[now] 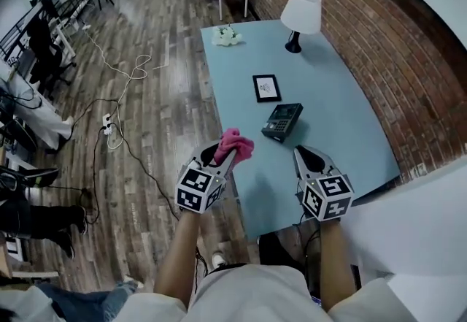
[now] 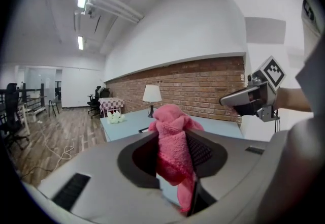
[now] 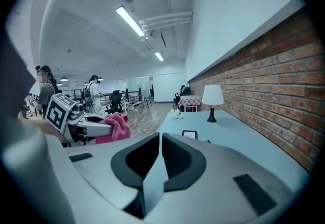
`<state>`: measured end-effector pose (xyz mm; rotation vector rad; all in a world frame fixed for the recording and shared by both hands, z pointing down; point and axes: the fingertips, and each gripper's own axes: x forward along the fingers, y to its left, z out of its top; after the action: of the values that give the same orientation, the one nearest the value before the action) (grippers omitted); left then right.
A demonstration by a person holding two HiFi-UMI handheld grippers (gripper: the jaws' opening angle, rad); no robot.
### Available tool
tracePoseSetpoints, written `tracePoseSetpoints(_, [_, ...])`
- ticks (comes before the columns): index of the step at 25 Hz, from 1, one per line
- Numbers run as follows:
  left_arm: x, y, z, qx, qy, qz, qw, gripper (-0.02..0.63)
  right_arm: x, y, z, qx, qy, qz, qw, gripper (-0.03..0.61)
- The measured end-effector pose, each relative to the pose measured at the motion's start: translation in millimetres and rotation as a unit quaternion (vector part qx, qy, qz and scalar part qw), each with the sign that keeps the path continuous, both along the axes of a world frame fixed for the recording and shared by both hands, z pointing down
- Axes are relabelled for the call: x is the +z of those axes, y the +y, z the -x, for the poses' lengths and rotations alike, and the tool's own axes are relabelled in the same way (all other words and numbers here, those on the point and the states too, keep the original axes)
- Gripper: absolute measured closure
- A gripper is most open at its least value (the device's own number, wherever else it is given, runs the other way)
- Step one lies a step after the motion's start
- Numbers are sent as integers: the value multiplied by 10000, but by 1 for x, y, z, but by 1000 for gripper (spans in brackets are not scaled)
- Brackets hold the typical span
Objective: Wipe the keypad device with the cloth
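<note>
Keypad device [image 1: 282,121]: dark, lying flat about mid-width of the worktop [image 1: 343,116], toward its near end; turned at an angle to the edges; touched by neither gripper.

Cloth [image 1: 235,145]: pink, bunched, pinched in the left gripper; held in the air over the left edge of the worktop, near the device but apart from it; a fold sticks up past the fingertips and a tail hangs down between the jaws.

Left gripper [image 1: 228,158]: jaws clamped on the cloth, the fabric filling the gap between the pads; raised off the worktop, pointing toward the far end.

Right gripper [image 1: 307,153]: jaws drawn nearly together, only a thin slit between them, nothing in it; held over the near edge of the worktop, level with the left gripper and well apart from it.

Picture frame [image 1: 266,87]: small, black-rimmed, lying just beyond the device.

Lamp [image 1: 300,17]: white shade on a dark base, upright near the far right corner.

White bundle [image 1: 227,36]: at the far left corner; too small to tell what it is.

Worktop: pale blue, its right edge along a brick wall [image 1: 379,43].

Floor [image 1: 153,58]: wood planks, with white and black cables [image 1: 124,87] trailing to the left of the worktop.
</note>
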<state>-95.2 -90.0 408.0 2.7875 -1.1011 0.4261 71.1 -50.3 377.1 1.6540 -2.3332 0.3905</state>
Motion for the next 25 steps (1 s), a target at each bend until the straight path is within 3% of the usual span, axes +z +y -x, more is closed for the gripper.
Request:
tracePoseSetpoints(11, [-92, 103, 67, 66, 242, -799, 9965, 451, -87, 95, 70, 9, -93, -771, 9970, 569])
tracePoseSetpoints(18, [-117, 165, 100, 91, 282, -1071, 9938, 451, -114, 153, 112, -225, -140, -987, 9948, 569])
tracePoseSetpoints(25, [-132, 206, 112, 198, 204, -1313, 9909, 451, -126, 189, 124, -206, 48, -1041, 9943, 569])
